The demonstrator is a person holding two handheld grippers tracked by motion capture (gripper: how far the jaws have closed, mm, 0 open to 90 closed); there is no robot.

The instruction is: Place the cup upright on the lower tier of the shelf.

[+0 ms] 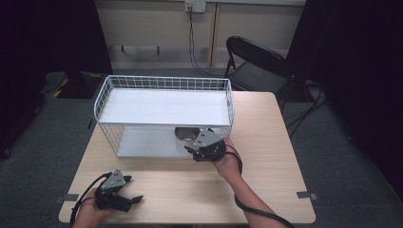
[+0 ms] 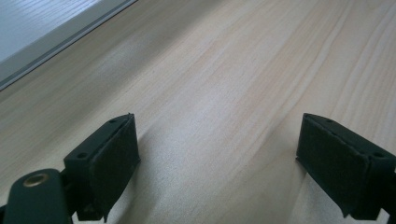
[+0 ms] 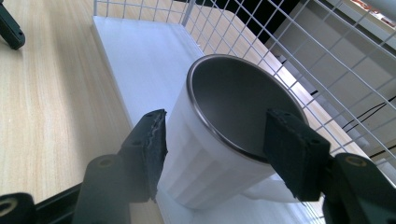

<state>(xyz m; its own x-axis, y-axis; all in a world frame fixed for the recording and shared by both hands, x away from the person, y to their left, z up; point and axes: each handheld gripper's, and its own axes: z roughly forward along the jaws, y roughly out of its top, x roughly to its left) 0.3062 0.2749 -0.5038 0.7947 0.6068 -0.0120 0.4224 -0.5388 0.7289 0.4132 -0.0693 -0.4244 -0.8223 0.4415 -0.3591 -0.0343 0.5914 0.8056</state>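
Right tongs (image 3: 212,154) at the lower shelf (image 1: 142,142) of the white wire rack (image 1: 164,107), straddling the cup (image 3: 219,135): white ribbed outside, steel lining, mouth up. One pad sits outside the ribbed wall, the other over the rim on the inner side. Jaws stand apart; I judge the pads are not pressing, with a sliver of gap showing on the outer side. Nothing clamped.

Step in hand, as I read it: letting go of the cup on the shelf and backing out. To do it well, I should get the jaws wide enough that neither pad drags the rim, then draw straight back along my own line, low, under the upper tier's wire edge. No sideways twist, or the inner pad could tip the cup. The cup sits near the shelf's front edge, so a nudge toward me risks it coming off onto the bench (image 1: 266,156).

Left tongs (image 2: 212,154) rest low over bare bench at my near left corner, jaws wide apart, empty, well clear of the rack.
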